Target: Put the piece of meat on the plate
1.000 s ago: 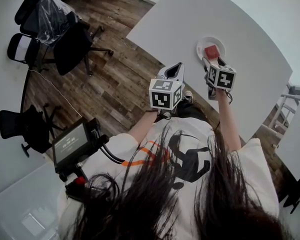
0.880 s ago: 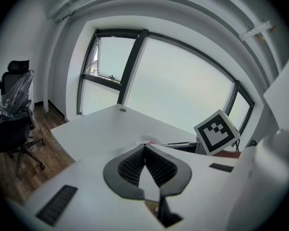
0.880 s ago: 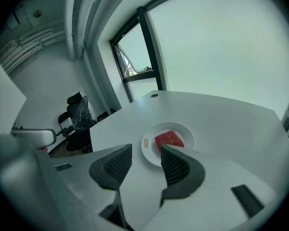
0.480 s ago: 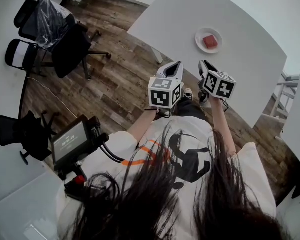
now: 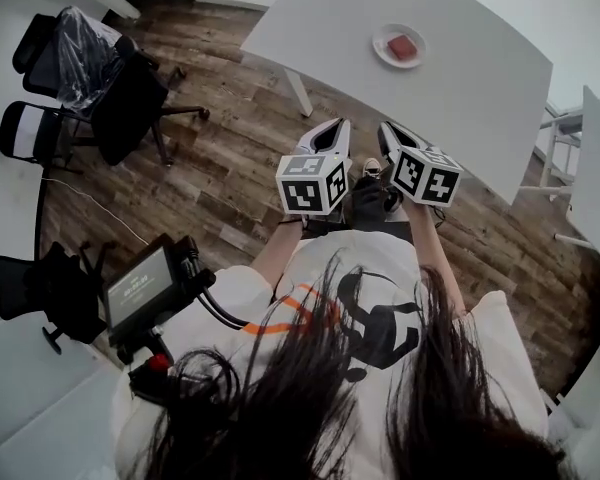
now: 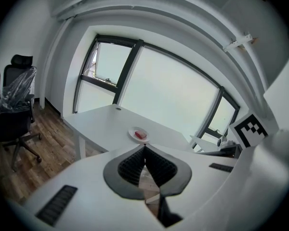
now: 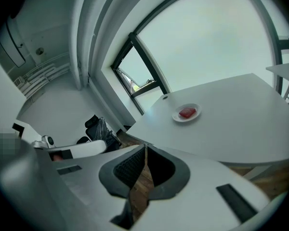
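The piece of meat [image 5: 403, 47] lies flat on the small white plate [image 5: 382, 38], a red slab sitting about in the middle of it. The plate stands on the white table [image 5: 450, 83], towards its far side, with bare tabletop all around it.

The person stands back from the table, over the wooden floor [image 5: 230, 158], and holds both tools out in front, side by side and near each other but not touching. From the two tools the plate is at about one o'clock, well apart from both.

The left gripper [image 6: 145, 147] has its jaws brought together, the ribbed pads meeting at the tips with nothing between them. The right gripper [image 7: 145, 147] has just been closing its jaws, and they now meet at the tips too, clamped on nothing. Both point forward and somewhat down towards the table. Each carries its marker cube, the left cube [image 5: 312, 182] and the right cube [image 5: 425, 175], just ahead of the person's hands.

Off at ten o'clock from the person a cluster of black office chairs [image 5: 130, 98] stands on the floor, one wrapped in clear plastic [image 5: 85, 43]. At about eight o'clock, close by the person's left side, is a small screen unit [image 5: 140, 288] with cables.
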`<act>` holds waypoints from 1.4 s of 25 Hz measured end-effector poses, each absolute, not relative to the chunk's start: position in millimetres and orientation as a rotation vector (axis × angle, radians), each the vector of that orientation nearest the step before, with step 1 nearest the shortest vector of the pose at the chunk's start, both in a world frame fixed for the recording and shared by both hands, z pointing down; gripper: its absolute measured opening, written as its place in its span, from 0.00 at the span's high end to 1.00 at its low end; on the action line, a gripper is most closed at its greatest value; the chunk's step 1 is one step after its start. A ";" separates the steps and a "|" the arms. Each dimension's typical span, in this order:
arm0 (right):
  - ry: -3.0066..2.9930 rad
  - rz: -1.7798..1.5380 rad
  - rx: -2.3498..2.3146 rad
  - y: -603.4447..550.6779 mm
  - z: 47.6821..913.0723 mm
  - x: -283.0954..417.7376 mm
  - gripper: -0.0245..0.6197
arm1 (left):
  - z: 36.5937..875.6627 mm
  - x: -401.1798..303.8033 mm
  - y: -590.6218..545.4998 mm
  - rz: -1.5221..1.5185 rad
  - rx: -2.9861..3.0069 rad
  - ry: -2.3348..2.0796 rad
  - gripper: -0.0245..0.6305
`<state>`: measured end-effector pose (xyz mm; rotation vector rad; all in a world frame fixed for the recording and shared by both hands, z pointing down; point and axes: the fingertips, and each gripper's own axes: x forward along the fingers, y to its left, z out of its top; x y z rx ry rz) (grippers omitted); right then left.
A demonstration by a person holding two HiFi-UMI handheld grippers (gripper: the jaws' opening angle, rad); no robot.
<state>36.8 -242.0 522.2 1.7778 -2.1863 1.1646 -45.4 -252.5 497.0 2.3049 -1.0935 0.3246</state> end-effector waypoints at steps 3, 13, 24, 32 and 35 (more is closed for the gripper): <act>-2.173 1.184 1.778 -216.1 523.1 28.5 0.93 | 498.3 -52.4 -238.2 0.305 2.282 -1.089 0.96; -2.106 1.207 1.816 -158.5 525.1 44.2 0.93 | 507.9 -16.2 -187.0 0.359 2.302 -0.971 0.96; -2.096 1.278 1.875 -92.3 532.7 95.8 0.93 | 498.3 17.6 -133.2 0.388 2.312 -1.019 0.96; -2.136 1.269 1.853 -6.4 534.8 142.4 0.93 | 499.9 56.6 -45.2 0.391 2.303 -1.073 0.96; -2.176 1.298 1.821 21.2 540.6 151.5 0.93 | 502.5 66.3 -9.1 0.416 2.304 -1.100 0.96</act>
